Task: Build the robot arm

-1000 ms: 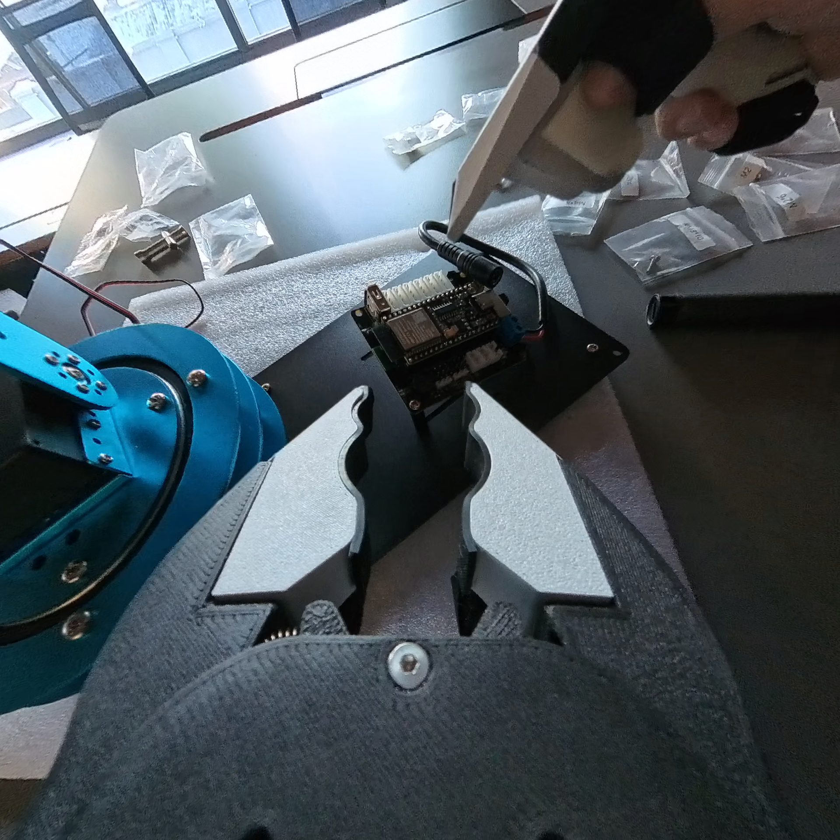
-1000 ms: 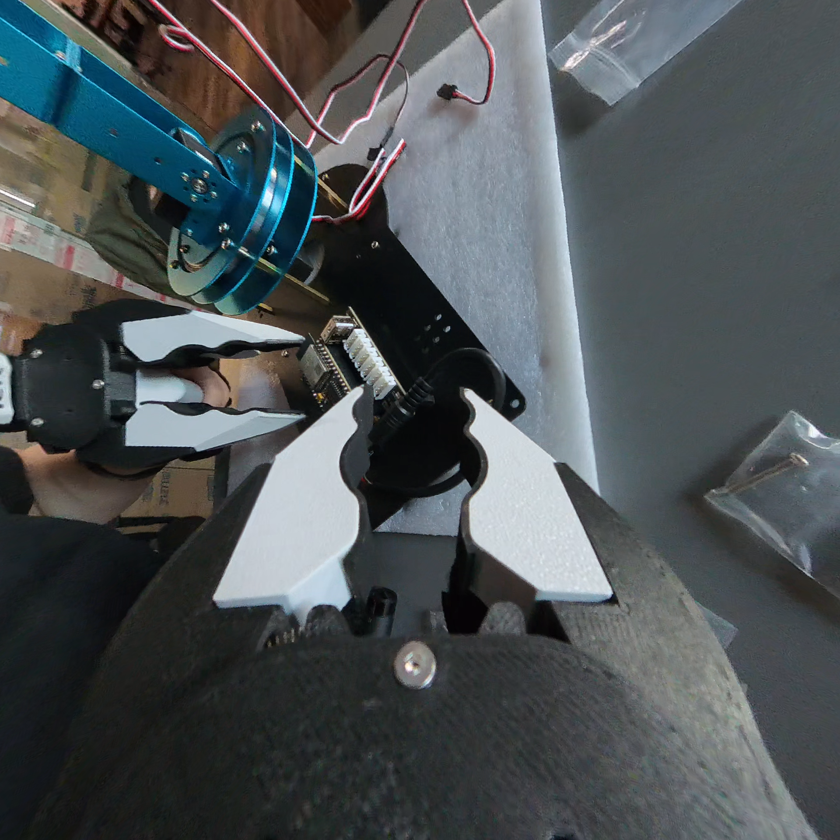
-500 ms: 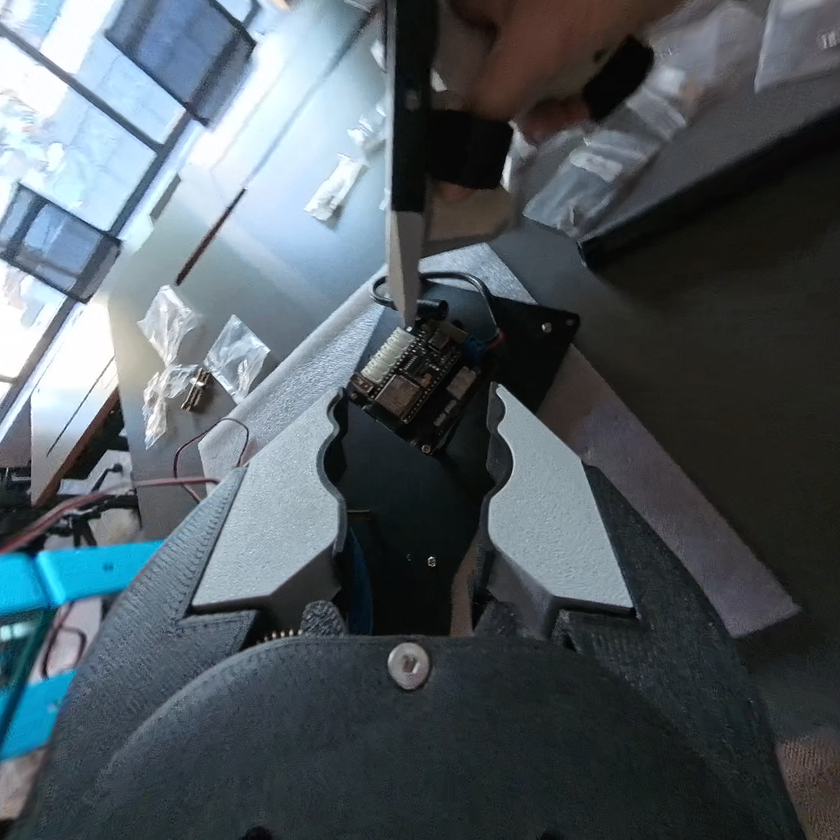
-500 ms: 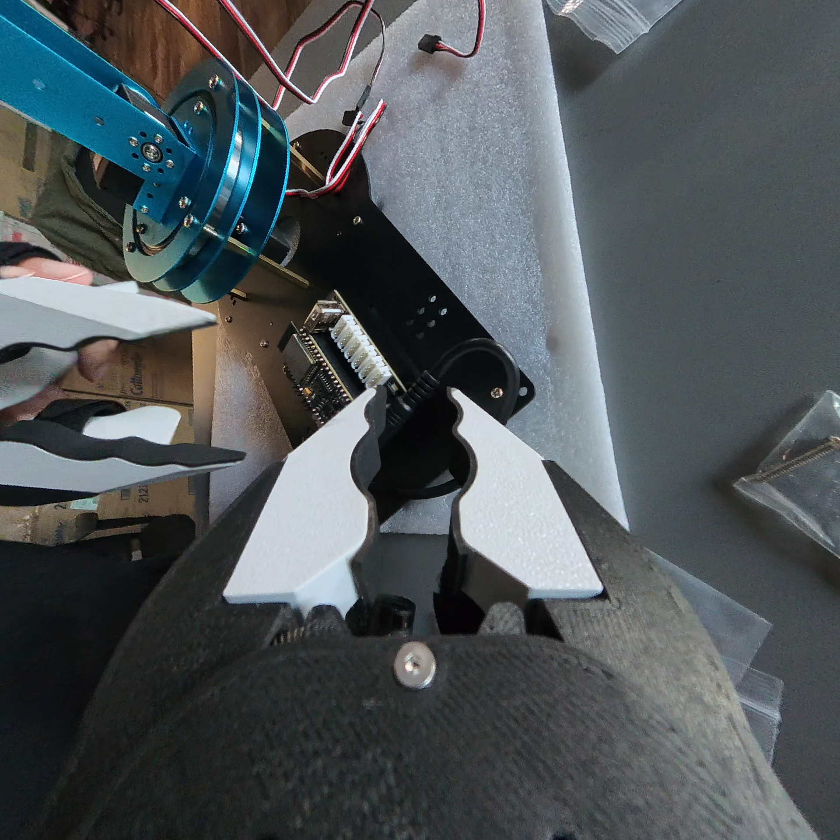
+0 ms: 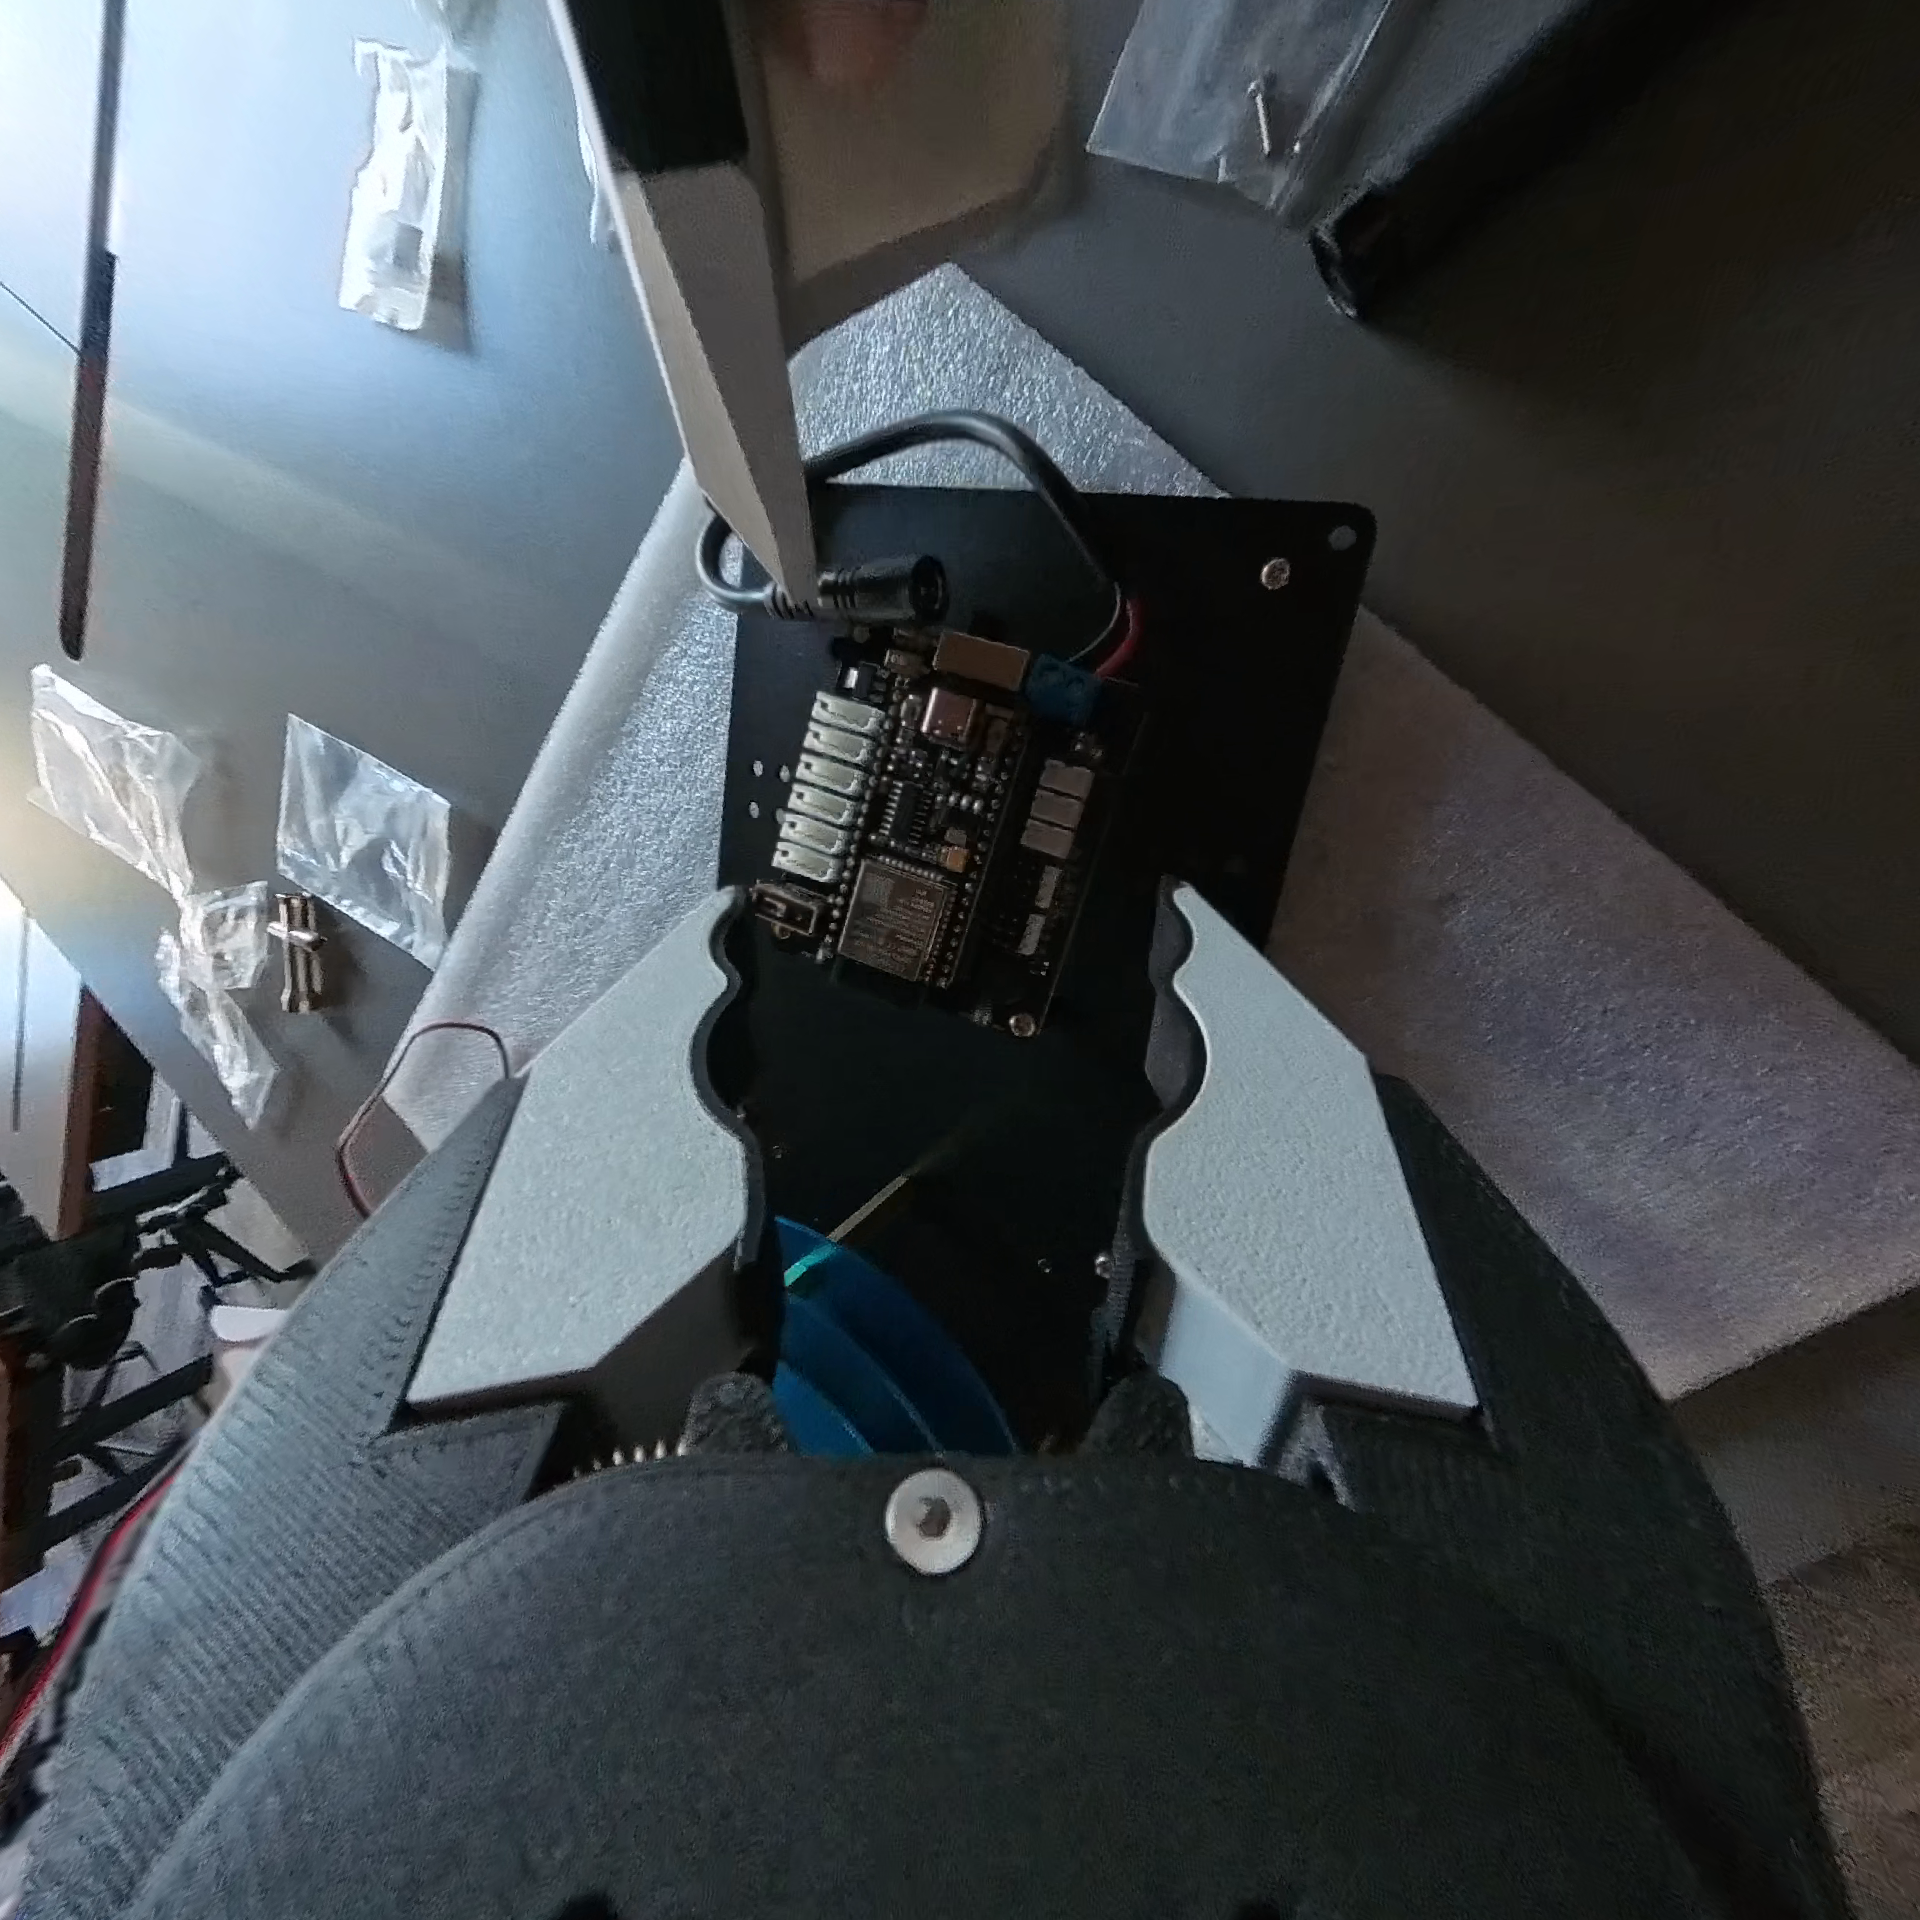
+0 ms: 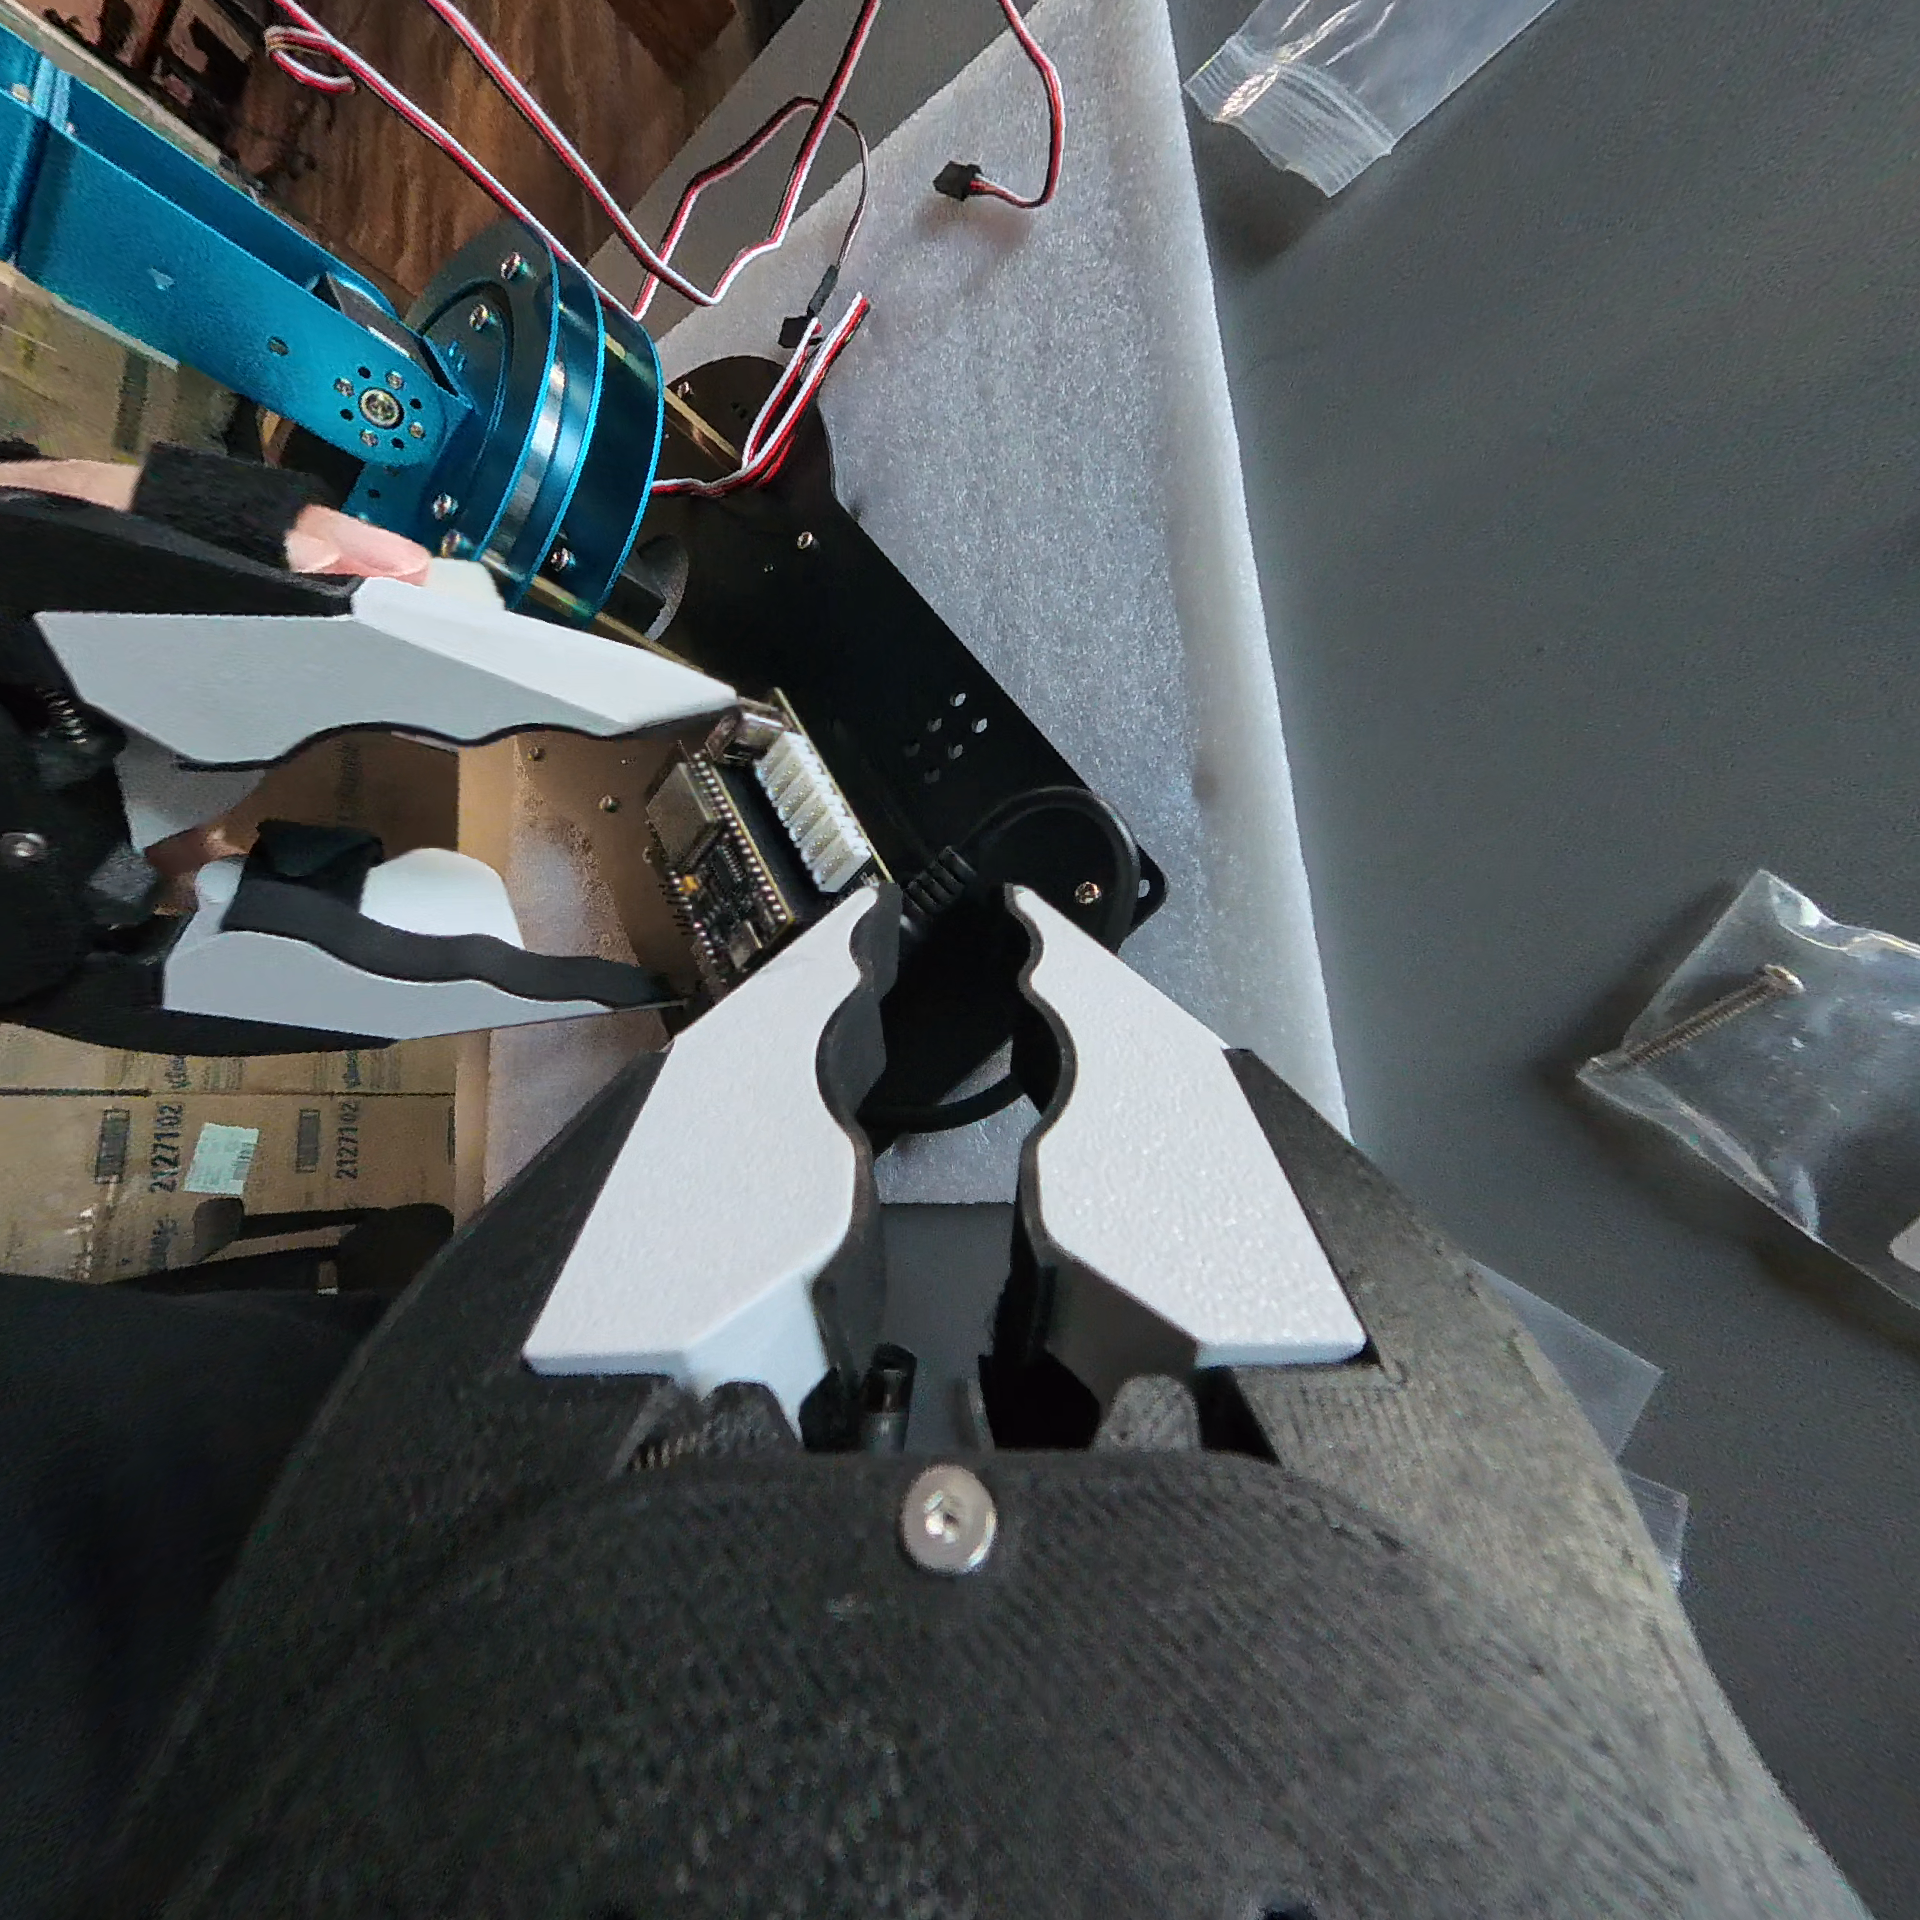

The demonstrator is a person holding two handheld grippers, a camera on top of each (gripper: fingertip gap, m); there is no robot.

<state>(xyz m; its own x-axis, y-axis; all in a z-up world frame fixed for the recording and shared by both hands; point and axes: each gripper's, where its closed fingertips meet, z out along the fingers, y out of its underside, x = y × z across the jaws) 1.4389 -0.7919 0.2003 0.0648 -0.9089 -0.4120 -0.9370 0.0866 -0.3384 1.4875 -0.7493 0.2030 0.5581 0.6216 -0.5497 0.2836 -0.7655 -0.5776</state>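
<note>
- Having swung since a second ago from beside the blue turntable (image 6: 540, 436) to above the black base plate (image 5: 1247, 727), with fingers spread wider than before.
- Hovering as the left gripper (image 5: 951, 909), jaws wide apart and gripping nothing, tips flanking the near edge of the circuit board (image 5: 935, 831).
- Closing in as the right gripper (image 6: 940, 899) on the black barrel plug (image 5: 883, 590), jaws partly open with a narrow gap; contact with the plug unclear, grip not established.
- Sitting at 12 o'clock from the circuit board: the barrel plug, its black cable (image 5: 935, 431) looping away toward 1 o'clock.
- Lying under the plate: white foam sheet (image 6: 1039, 416).
- Trailing at 11 o'clock in the right wrist view: red-white-black servo wires (image 6: 727, 281).
- Resting at 3 o'clock there: clear bag with a long screw (image 6: 1756, 1049).
</note>
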